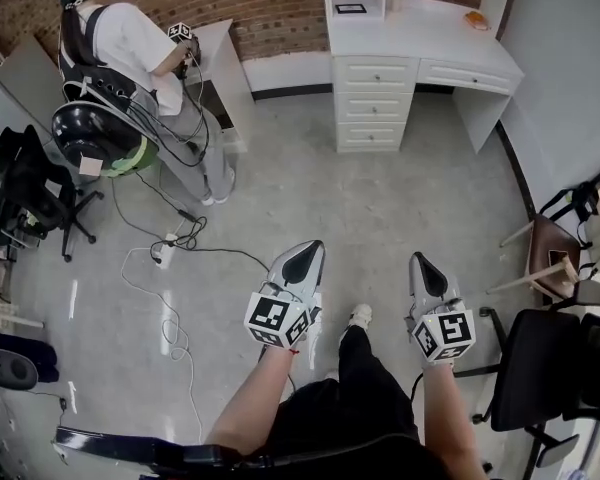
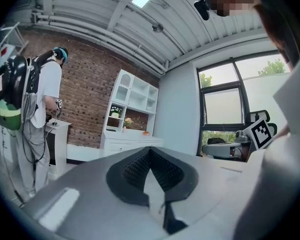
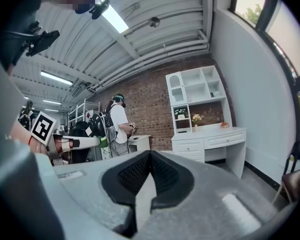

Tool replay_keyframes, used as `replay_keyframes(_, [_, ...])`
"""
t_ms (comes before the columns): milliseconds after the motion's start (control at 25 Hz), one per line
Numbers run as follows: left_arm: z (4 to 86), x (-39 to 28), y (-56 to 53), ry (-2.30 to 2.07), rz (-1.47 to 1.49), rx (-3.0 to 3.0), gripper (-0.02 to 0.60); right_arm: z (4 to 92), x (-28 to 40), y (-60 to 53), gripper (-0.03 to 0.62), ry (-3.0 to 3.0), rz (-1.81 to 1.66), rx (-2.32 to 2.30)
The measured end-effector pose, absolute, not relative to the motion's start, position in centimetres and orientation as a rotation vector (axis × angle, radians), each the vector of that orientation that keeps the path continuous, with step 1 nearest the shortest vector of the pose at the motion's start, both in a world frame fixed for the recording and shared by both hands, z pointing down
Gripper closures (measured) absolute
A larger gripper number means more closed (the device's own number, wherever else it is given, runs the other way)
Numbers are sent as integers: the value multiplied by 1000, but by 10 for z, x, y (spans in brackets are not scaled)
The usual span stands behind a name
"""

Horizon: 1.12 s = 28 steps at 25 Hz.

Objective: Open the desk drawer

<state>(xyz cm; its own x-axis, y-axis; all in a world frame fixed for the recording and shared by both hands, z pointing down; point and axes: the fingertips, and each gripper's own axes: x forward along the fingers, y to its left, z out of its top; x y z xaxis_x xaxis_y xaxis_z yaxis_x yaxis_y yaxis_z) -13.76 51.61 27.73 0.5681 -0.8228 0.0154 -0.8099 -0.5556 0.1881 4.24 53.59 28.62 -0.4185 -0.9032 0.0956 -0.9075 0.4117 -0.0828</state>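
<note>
From above, the head view shows the layout. The left hand-held gripper (image 1: 305,255) and the right hand-held gripper (image 1: 426,264) hang side by side low over the grey floor (image 1: 310,198). Both are well apart from the white surface (image 1: 420,38), which stands against the brick wall (image 1: 270,8) at the far end.

Only the two gripper views show the jaws plainly. On each hand-held gripper the dark ribbed pads meet at the tip, with nothing between them.

The right gripper view adds the shelved hutch above the surface, which the head view cuts off at its top edge. The left gripper view adds a large window (image 2: 230,109).

Under the left part of the surface is a stack of drawers (image 1: 376,103), and a wide drawer (image 1: 463,76) sits beside it under the right part. All are white, with fronts flush and shut. Their handles are too small to tell.

A small orange thing (image 1: 475,18) lies on the surface, but it cannot be made out. Another person (image 1: 130,48) wearing a backpack rig stands at a smaller white desk (image 1: 220,58) on the left. Cables (image 1: 170,258) trail over the floor. A black office chair (image 1: 545,368) at the right is partly cut off.
</note>
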Motion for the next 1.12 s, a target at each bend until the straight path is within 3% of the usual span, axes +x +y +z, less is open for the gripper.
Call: replay_keyframes(1120, [281, -92, 285, -1431, -87, 2566, 580, 287, 115, 303, 594, -2621, 243, 1659])
